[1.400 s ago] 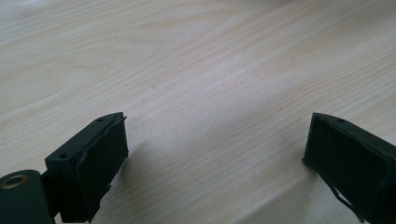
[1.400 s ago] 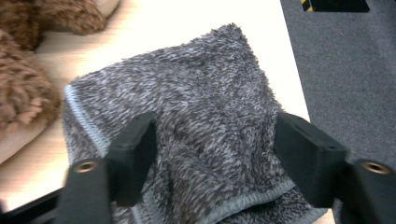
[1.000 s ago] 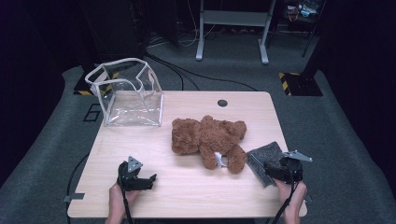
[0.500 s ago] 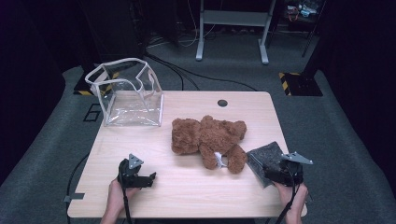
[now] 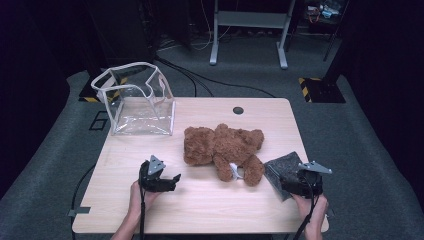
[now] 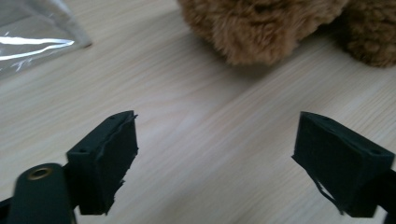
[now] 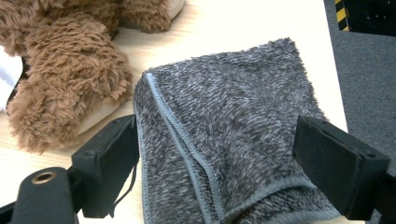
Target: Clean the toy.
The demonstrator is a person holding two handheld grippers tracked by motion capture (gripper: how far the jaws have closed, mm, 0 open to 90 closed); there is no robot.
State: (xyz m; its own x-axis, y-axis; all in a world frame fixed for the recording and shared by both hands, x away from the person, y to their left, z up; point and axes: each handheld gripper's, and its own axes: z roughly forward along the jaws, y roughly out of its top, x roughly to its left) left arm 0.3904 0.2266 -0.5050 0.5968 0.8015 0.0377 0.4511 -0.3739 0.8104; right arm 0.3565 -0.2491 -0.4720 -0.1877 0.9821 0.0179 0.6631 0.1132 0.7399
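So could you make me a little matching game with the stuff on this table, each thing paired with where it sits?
Things:
1. clear bag
2. teddy bear
3. grey cloth
4. left gripper

Places:
A. between the right gripper's open jaws
B. lying in the middle of the table
C. standing at the far left corner
D. over bare wood near the front, jaws open with nothing between them

Pairs: 1-C, 2-B, 3-A, 4-D
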